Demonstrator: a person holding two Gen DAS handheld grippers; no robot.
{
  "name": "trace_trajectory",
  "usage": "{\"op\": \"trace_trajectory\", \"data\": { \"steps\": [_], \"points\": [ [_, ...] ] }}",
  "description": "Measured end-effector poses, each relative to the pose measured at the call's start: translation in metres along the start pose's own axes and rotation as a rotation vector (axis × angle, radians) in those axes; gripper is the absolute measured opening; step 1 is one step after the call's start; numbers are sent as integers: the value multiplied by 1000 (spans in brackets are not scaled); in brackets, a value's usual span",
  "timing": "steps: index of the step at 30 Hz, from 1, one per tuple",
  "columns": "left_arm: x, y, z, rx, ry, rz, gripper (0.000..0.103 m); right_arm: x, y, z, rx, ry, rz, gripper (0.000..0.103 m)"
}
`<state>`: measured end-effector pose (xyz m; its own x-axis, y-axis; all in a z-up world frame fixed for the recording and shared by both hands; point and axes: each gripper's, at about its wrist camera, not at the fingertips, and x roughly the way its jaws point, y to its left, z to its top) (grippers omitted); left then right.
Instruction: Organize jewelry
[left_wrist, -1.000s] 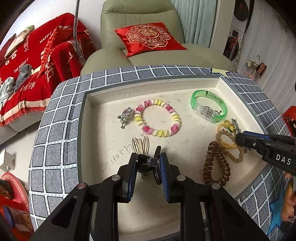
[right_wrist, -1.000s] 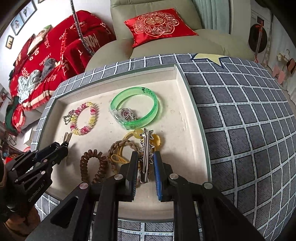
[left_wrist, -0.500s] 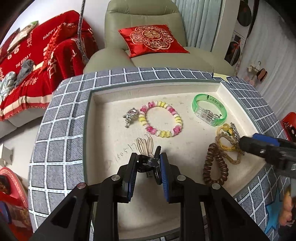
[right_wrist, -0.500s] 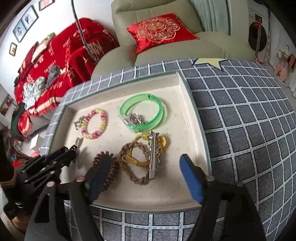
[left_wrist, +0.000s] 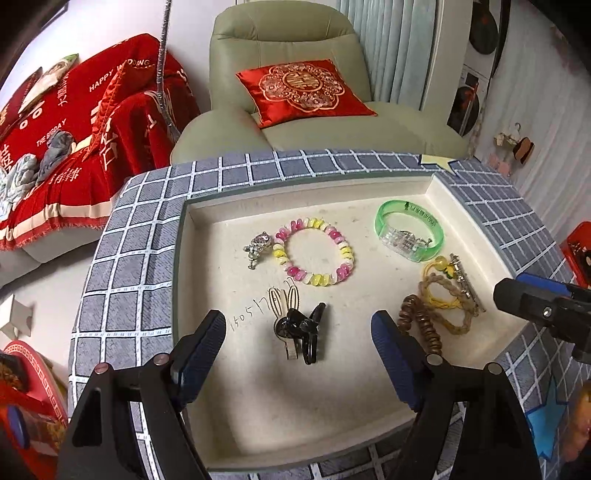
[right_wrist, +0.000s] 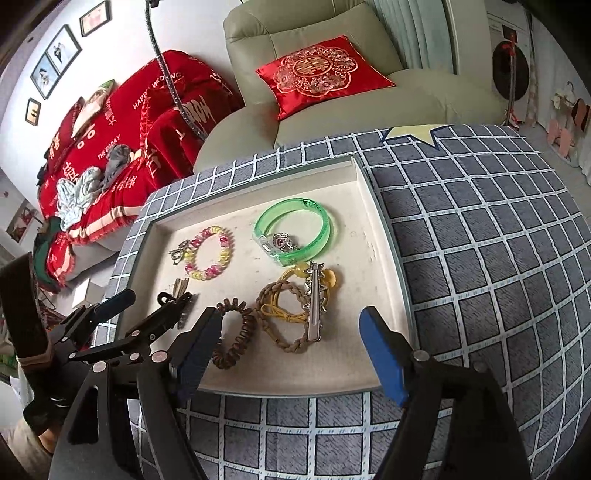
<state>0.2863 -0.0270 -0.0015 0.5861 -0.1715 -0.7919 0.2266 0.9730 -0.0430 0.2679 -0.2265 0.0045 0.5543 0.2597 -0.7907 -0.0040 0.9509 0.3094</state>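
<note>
Left gripper (left_wrist: 298, 345) is opening its jaws around a black hair clip (left_wrist: 303, 332) lying untouched on the cream tray (left_wrist: 258, 413). Right gripper (right_wrist: 290, 352) stands spread above a silver barrette (right_wrist: 314, 304) resting on 2 braided bracelets.

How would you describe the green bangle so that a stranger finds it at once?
Look in the cream tray sunk into the grey checked cloth. The green bangle lies at its far right corner. It alone is rigid, translucent green plastic; its neighbours are beads or cord.
</note>
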Motion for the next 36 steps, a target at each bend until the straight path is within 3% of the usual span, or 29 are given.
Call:
{"op": "trace_trajectory", "data": {
  "steps": [5, 6, 7, 20, 28, 36],
  "points": [
    [-17, -1, -7, 11, -25, 7, 94, -12, 4, -8, 1, -18, 12, 82],
    [-21, 0, -9, 9, -30, 11, 102, -14, 4, -9, 1, -20, 15, 82],
    [-24, 0, -11, 6, -29, 13, 103, -17, 6, -11, 1, -24, 18, 82],
    [-69, 0, -42, -52, -63, 35, 103, -57, 20, -42, -83, -158, -88, 88],
    [-100, -2, -65, -76, -139, 110, 103, -77, 32, -69, -148, -220, -139, 88],
    [-121, -7, -91, -98, -184, 140, 103, -91, 38, -93, -178, -249, -167, 88]
  ]
}}
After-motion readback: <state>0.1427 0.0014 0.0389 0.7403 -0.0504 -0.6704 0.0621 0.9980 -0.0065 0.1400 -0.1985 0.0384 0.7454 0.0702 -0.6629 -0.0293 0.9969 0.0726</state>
